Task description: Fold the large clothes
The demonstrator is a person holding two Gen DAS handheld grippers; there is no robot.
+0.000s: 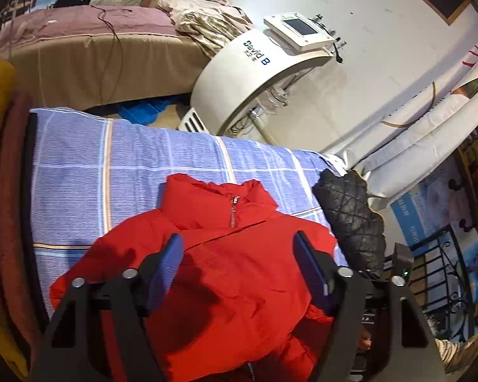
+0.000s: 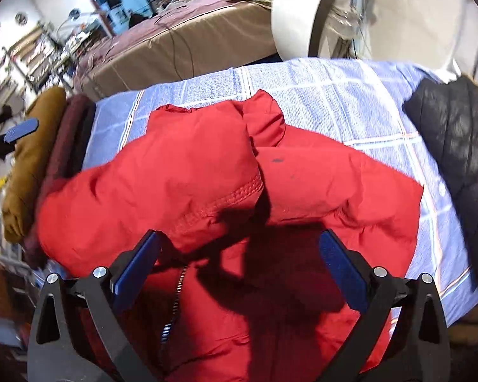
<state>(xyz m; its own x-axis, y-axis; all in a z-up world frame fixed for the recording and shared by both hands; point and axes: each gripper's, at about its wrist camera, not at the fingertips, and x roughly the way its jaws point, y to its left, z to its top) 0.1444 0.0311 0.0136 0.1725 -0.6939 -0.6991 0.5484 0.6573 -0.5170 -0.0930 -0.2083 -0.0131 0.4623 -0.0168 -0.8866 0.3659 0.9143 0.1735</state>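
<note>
On the blue checked sheet (image 1: 127, 165), seen from the left wrist, the red jacket (image 1: 239, 254) lies collar-away, sleeve folded across; the left gripper (image 1: 240, 264) hovers wide, empty. From the right wrist, the right gripper (image 2: 239, 264) is likewise wide, likely readying another fold.

We see a white wall (image 1: 382, 63) behind a curved white machine (image 1: 239, 82) with a small screen (image 1: 299, 27). Beyond it a bed (image 1: 111, 54) carries a mauve cover and tan skirt, a black cable (image 1: 111, 41) trailing across.
</note>
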